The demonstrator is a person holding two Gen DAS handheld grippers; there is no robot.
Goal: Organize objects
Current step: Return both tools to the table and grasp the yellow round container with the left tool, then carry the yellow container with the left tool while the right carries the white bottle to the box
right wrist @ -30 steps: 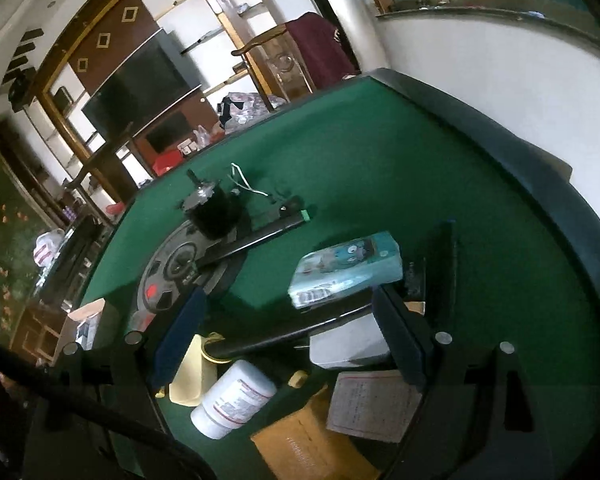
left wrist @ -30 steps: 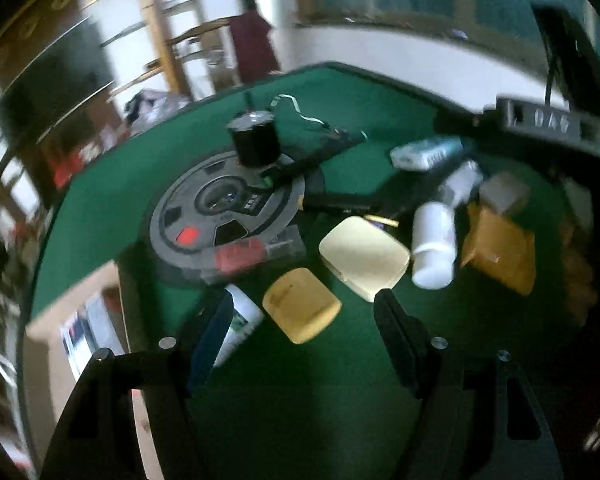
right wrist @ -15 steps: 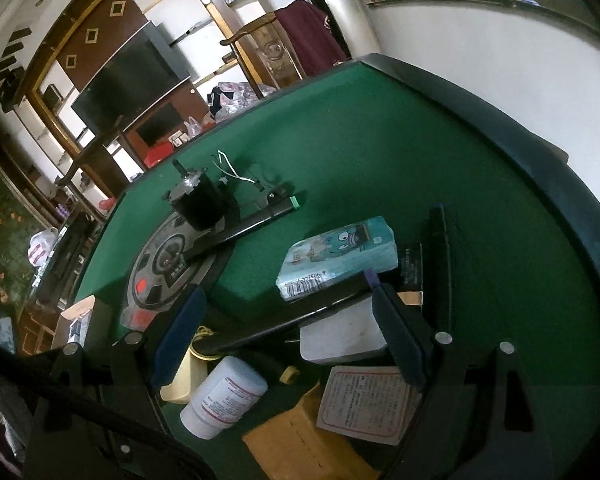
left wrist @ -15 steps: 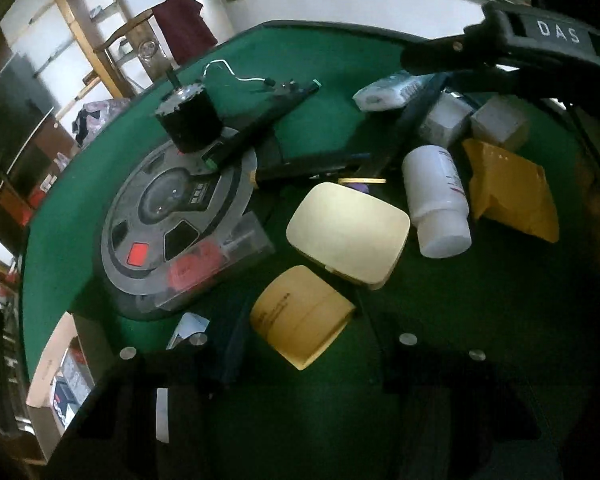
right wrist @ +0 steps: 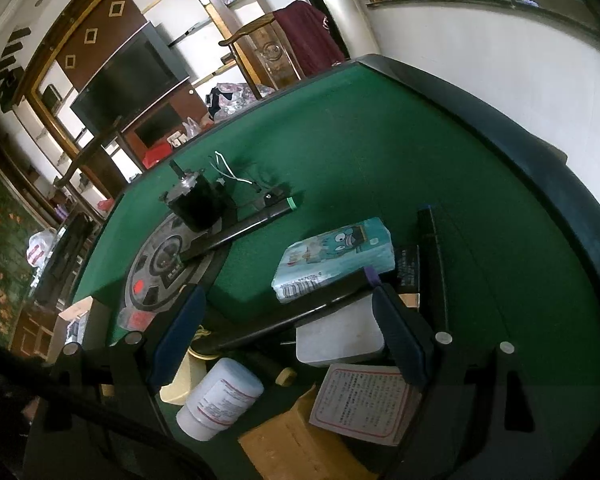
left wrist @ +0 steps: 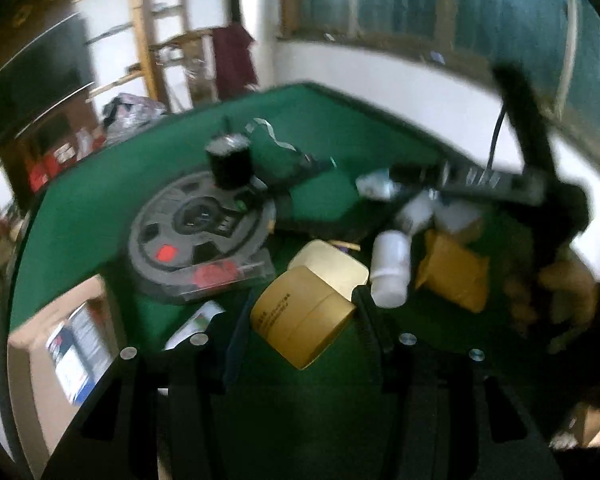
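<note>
Tan box picked up.
We closed our left gripper [left wrist: 300, 316] on the tan box [left wrist: 302, 316] and raised it off the green table [left wrist: 100, 216].

Table [right wrist: 380, 152] matt green felt; white bottle [right wrist: 220, 398] smooth plastic; tan box [left wrist: 300, 318] matt card

No wording can be read with certainty. The tan box [left wrist: 303, 317] between my fingers bears dark print, blurred. The white bottle [right wrist: 219, 399], the leaflet [right wrist: 363, 402] and the cartoon-printed tissue pack [right wrist: 334, 258] carry print too small to make out.
</note>
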